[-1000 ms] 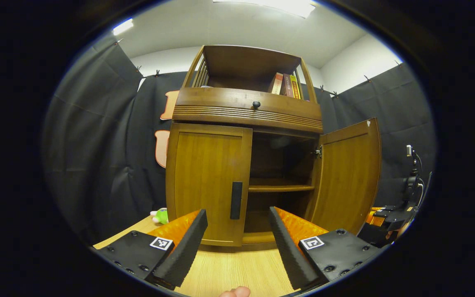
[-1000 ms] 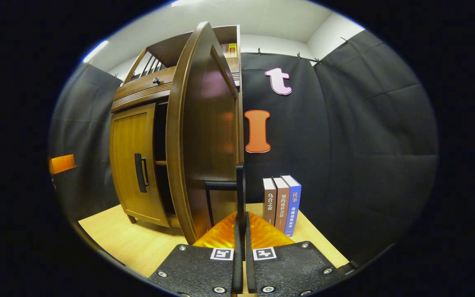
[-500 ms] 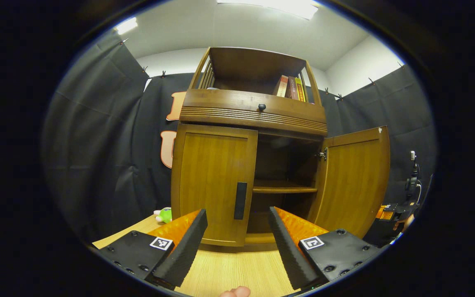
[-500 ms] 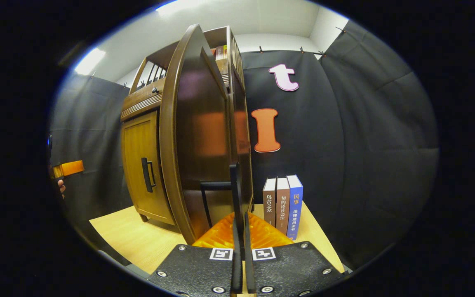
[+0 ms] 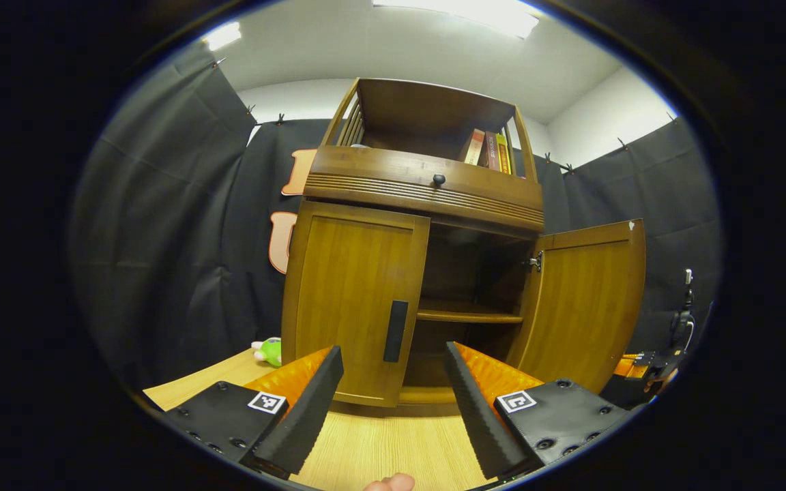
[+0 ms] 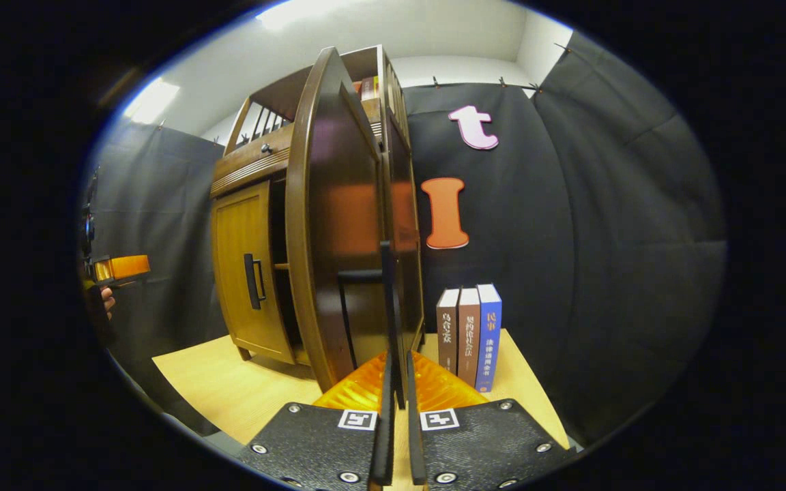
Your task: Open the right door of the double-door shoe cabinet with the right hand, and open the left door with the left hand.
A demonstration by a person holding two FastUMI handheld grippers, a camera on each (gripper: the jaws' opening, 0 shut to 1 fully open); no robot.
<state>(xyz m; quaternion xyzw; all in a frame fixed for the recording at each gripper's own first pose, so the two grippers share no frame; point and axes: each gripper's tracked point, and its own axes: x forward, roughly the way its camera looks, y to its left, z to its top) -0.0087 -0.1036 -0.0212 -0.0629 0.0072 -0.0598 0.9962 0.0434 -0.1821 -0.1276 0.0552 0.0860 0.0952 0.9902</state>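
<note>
Right gripper (image 6: pixel 395 382) clamps right door (image 6: pixel 338 225) handle (image 6: pixel 386 307), L door (image 5: pixel 355 307) closed.

The left gripper view looks from low over the bench (image 5: pixel 379 450) straight at the front of the shoe cabinet (image 5: pixel 420 184), tilted slightly upward — the ceiling light is in frame. It sits a little back, its own left claw (image 5: pixel 393 389) at the bottom edge.

The right gripper view sits close against the opened right door (image 6: pixel 338 225), seeing it nearly edge-on, and faces the far wall past the cabinet's right side. Its own right claw (image 6: pixel 396 389) meets the door's handle (image 6: pixel 386 300).

Both views share the cabinet, its closed left door (image 5: pixel 352 307) and the bench — and the right gripper view catches the left claw far off at its left edge.
</note>
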